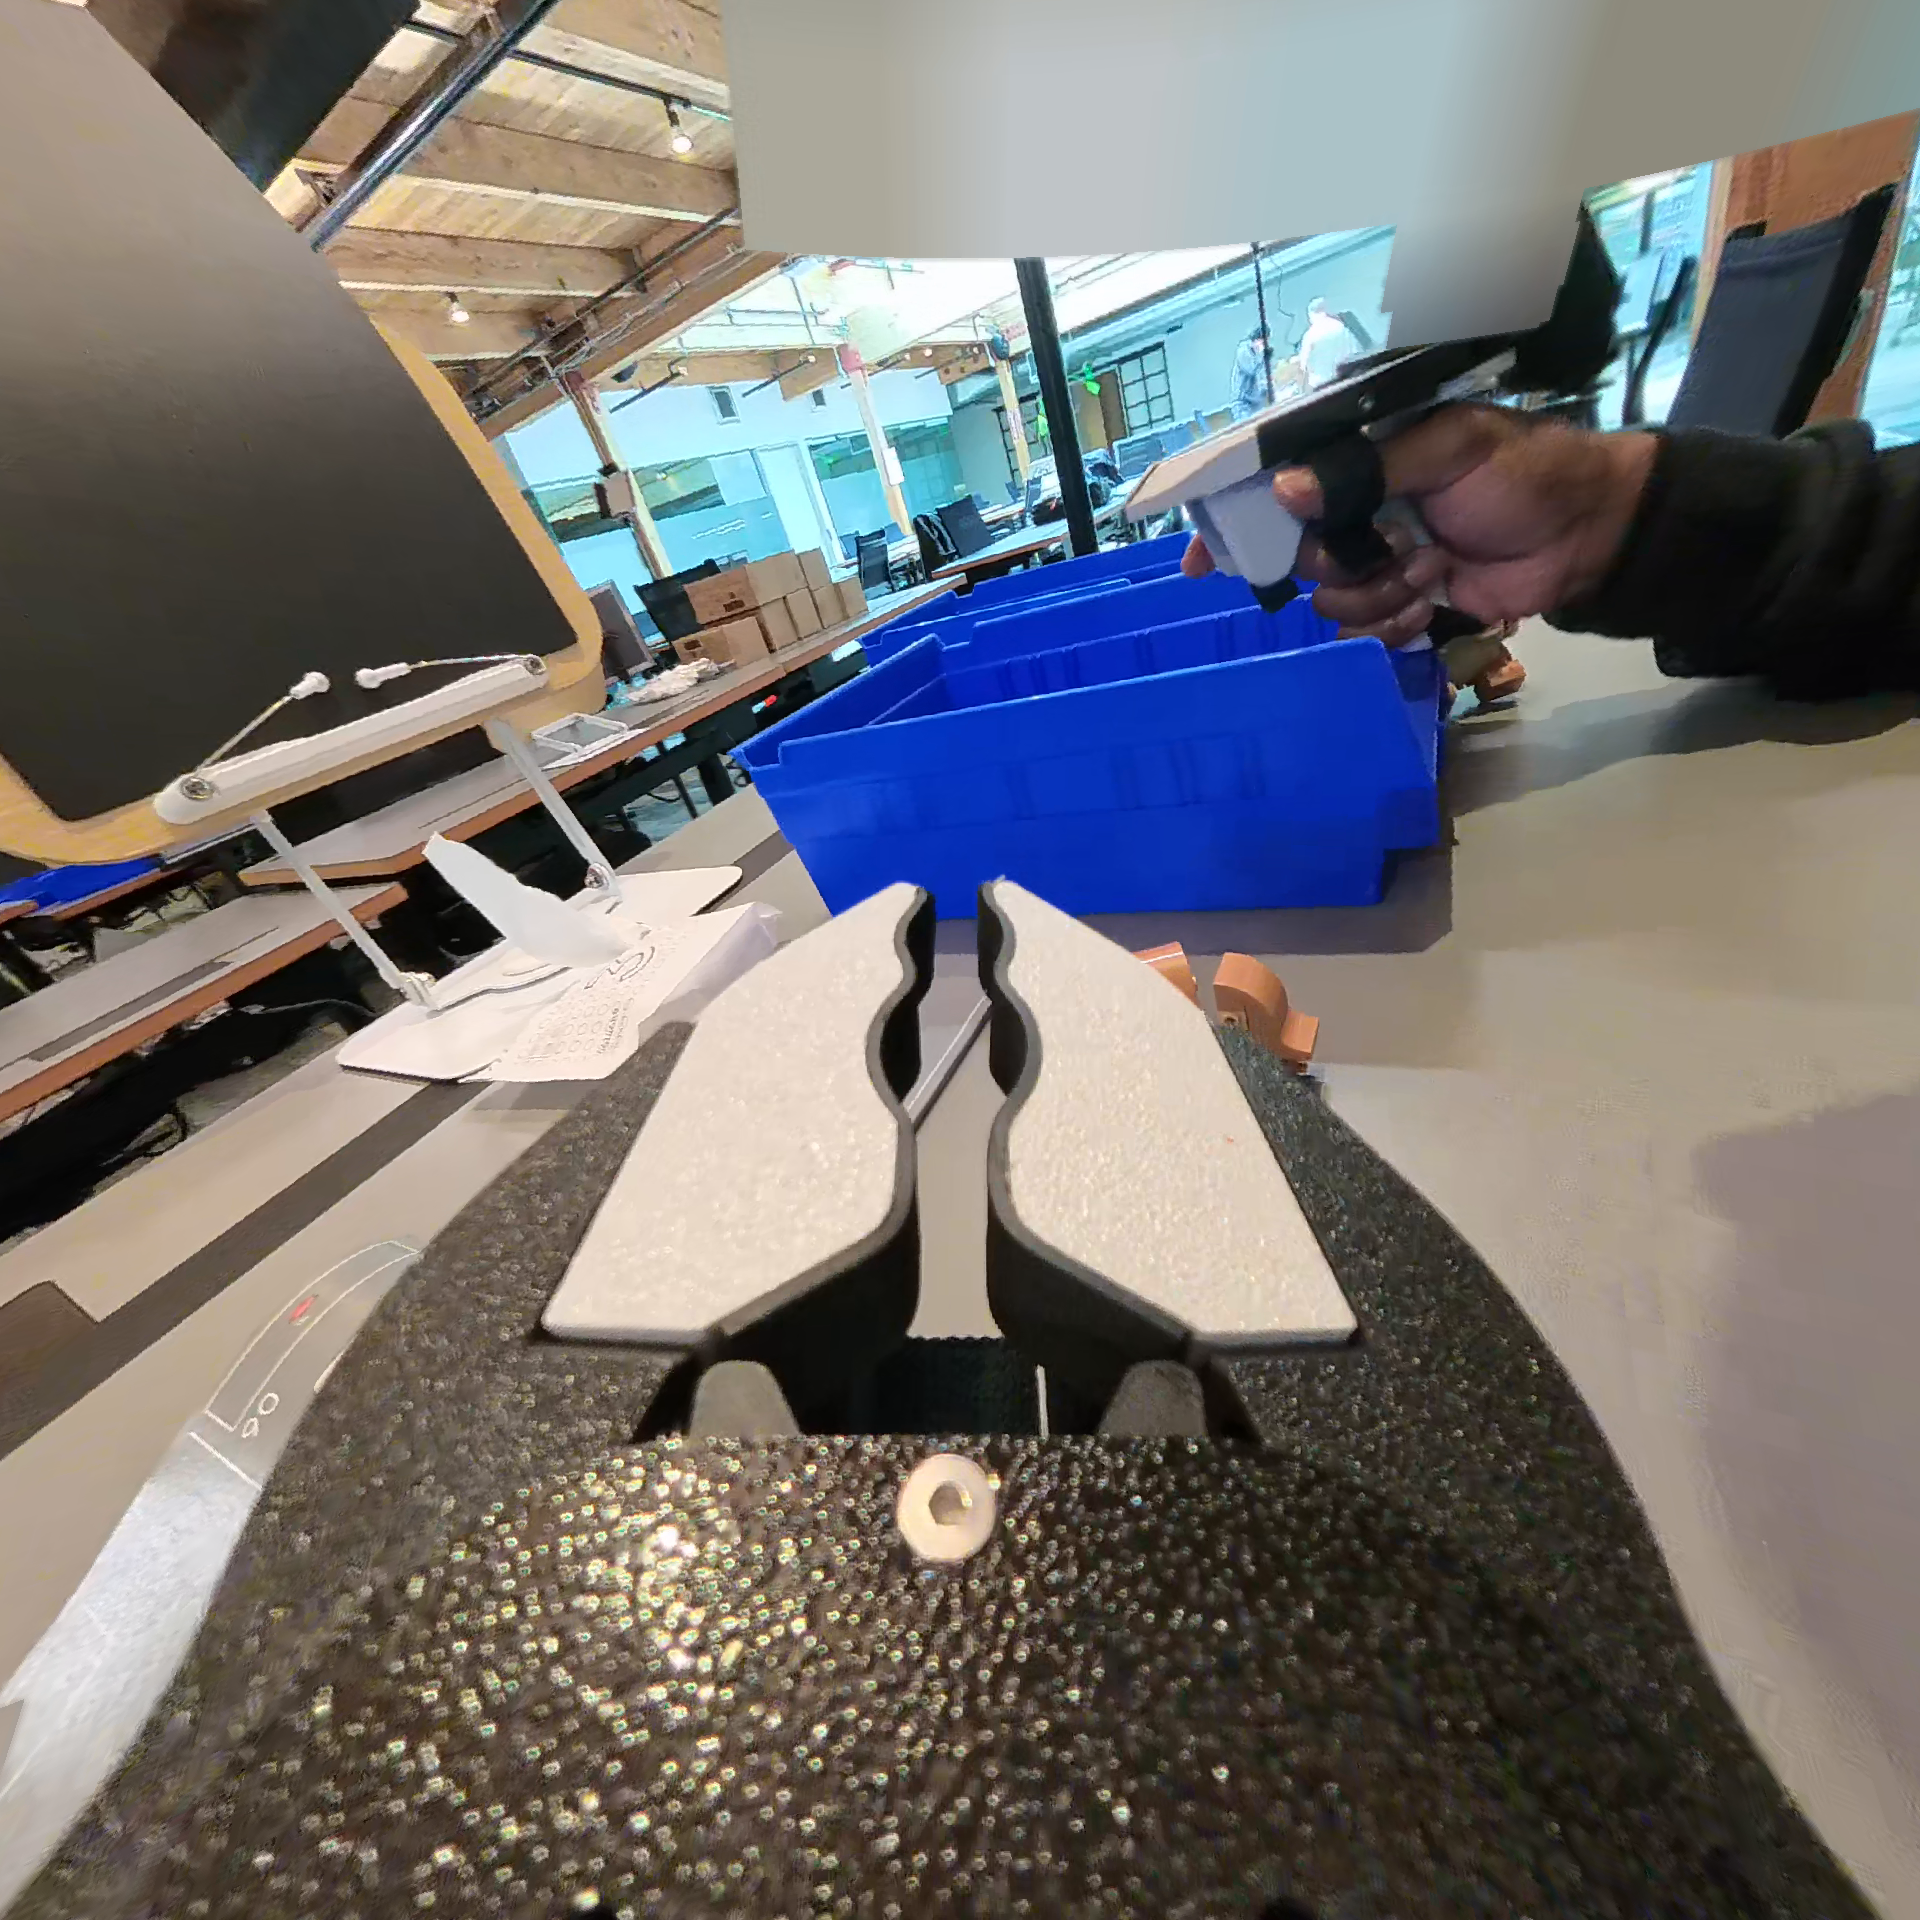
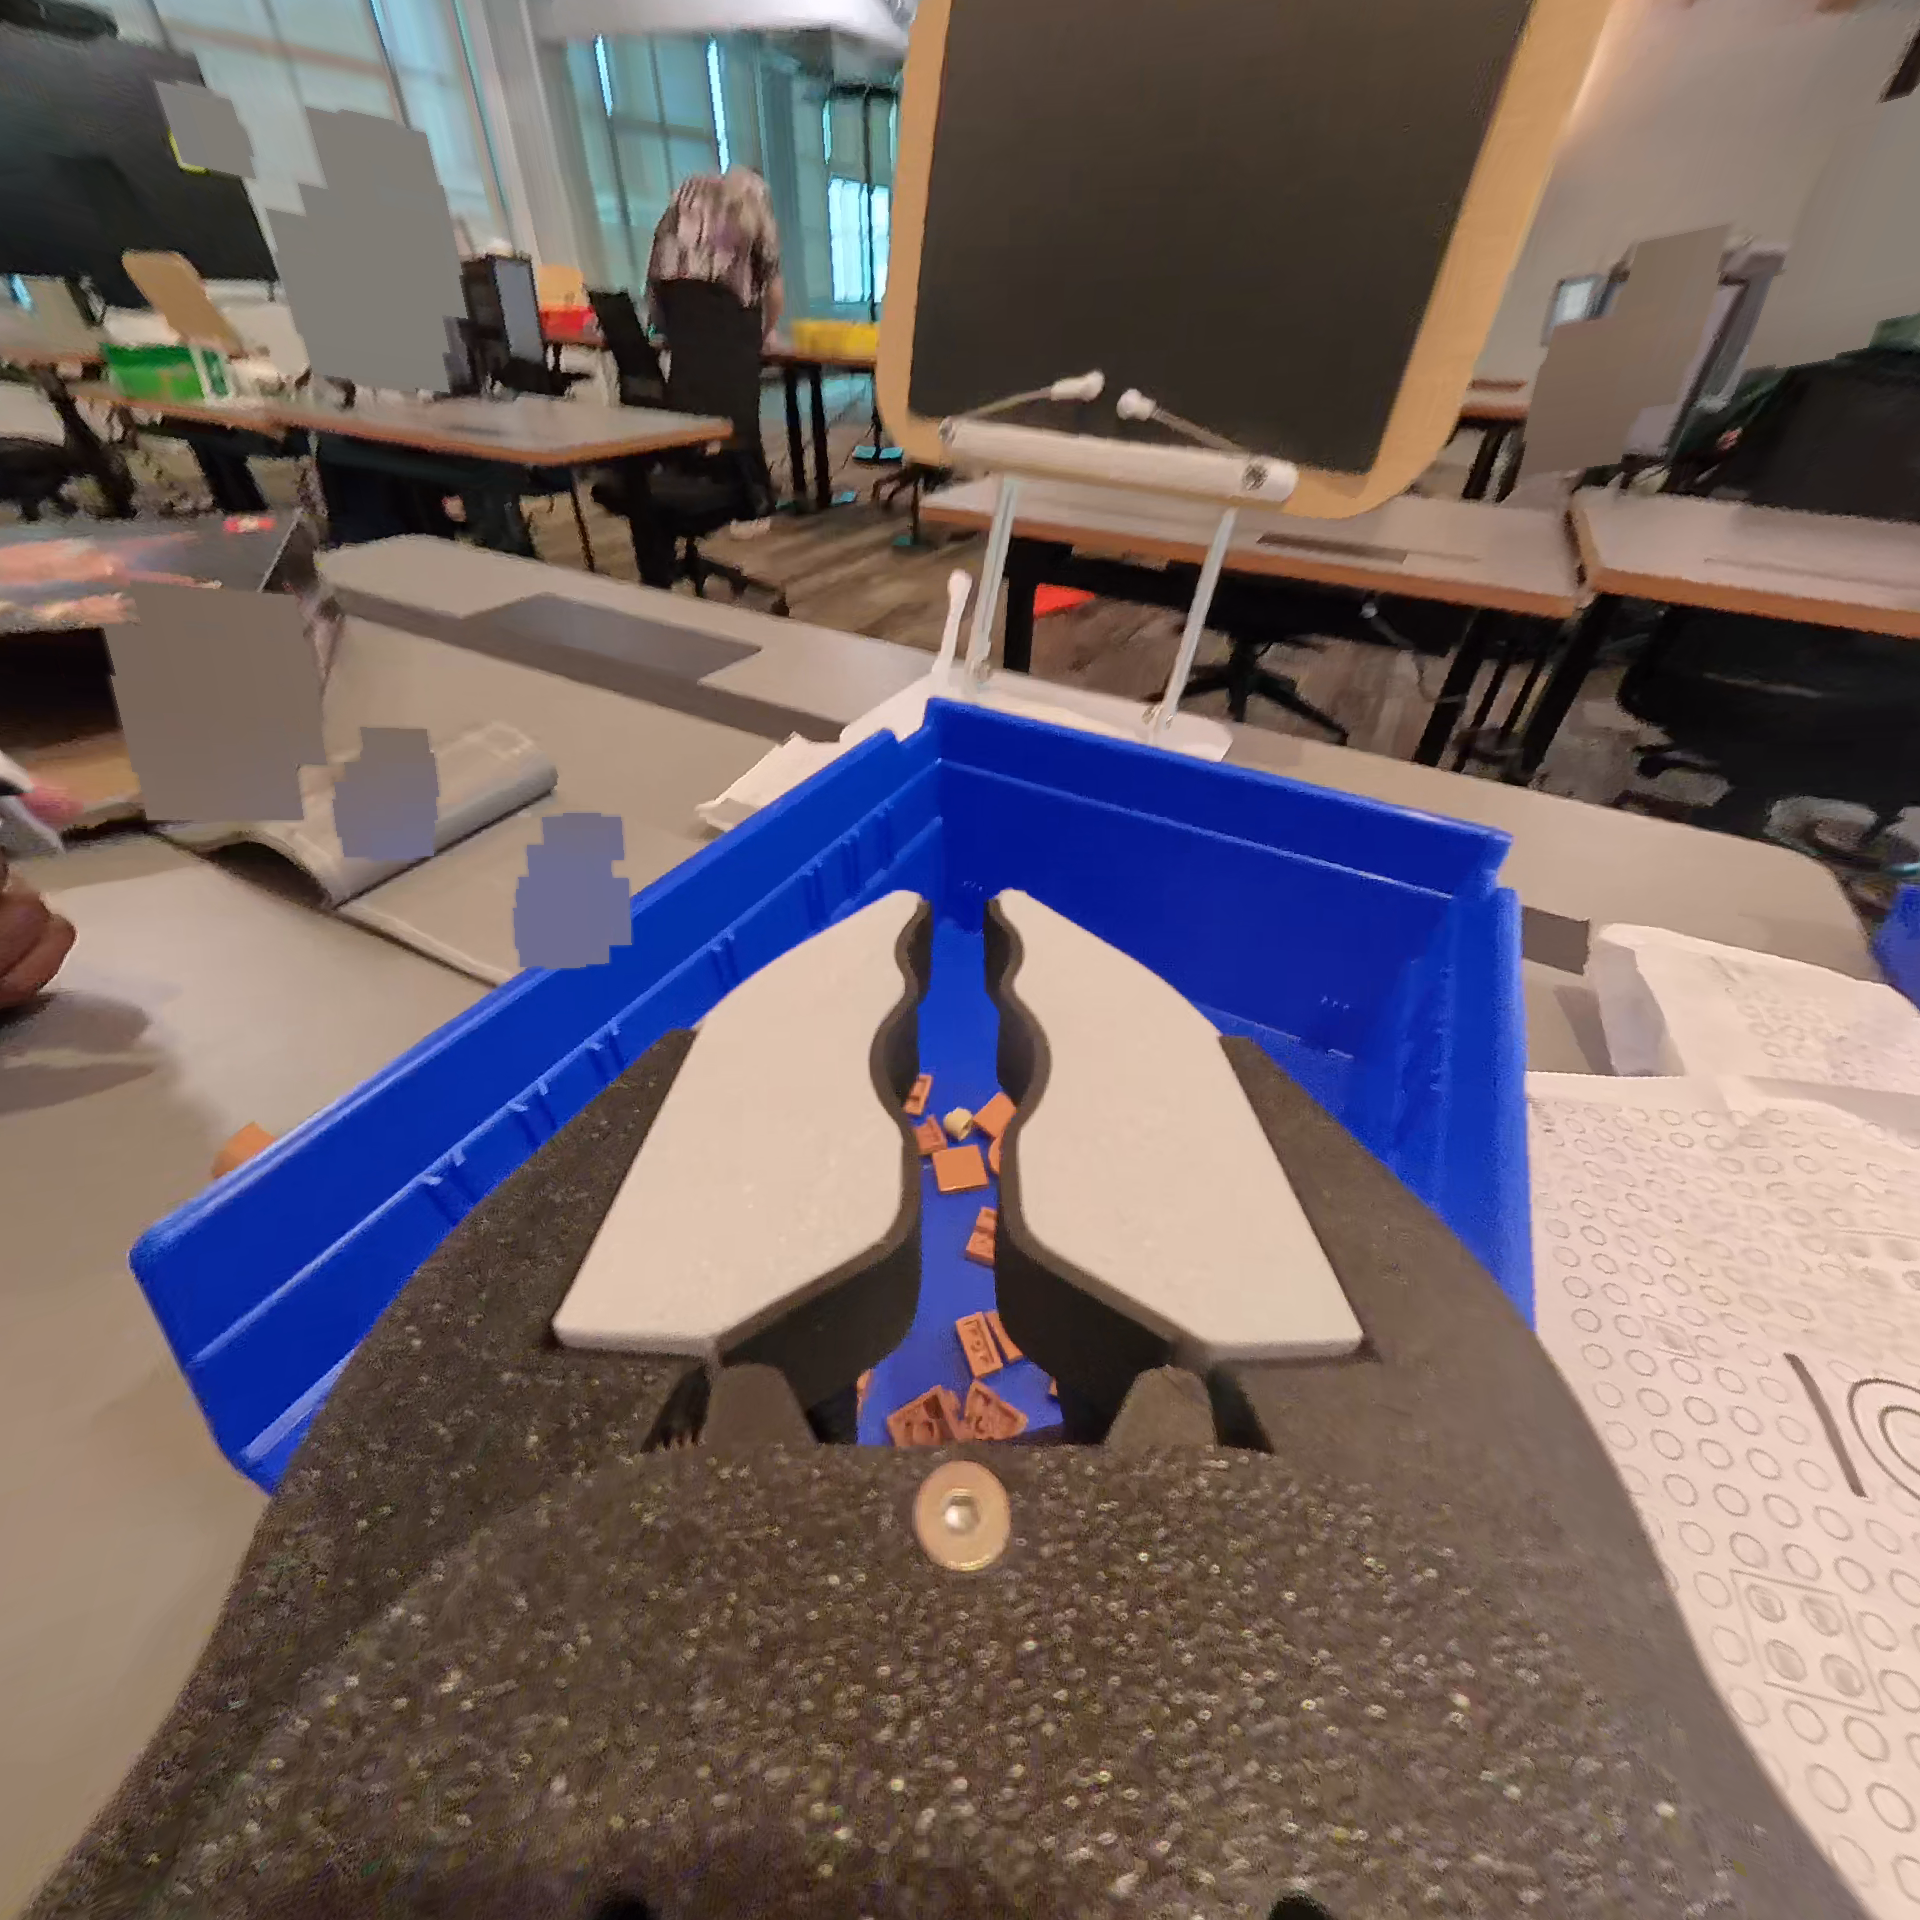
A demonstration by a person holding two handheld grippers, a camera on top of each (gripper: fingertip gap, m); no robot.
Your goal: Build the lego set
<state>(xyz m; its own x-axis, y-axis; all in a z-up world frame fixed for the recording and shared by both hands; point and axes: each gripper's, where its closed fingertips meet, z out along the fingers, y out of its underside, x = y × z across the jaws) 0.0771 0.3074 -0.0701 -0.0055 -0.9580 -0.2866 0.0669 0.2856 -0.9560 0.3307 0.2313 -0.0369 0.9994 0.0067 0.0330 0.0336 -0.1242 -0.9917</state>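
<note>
My left gripper (image 1: 956,914) sits low over the grey table (image 1: 1558,1091), its fingers nearly together with a thin gap and nothing between them. A few brown bricks (image 1: 1262,1003) lie just to its right, and a blue bin (image 1: 1101,821) stands beyond. My right gripper (image 2: 961,920) hangs over that bin (image 2: 1195,831), fingers likewise a sliver apart and empty, with many small brown bricks (image 2: 956,1169) on the bin floor below. Printed paper (image 2: 1714,1299) lies at far right.

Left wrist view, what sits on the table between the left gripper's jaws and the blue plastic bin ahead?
Only bare grey table lies between the left gripper and the blue plastic bin. Small brown plastic pieces lie off to the right of that stretch.
</note>
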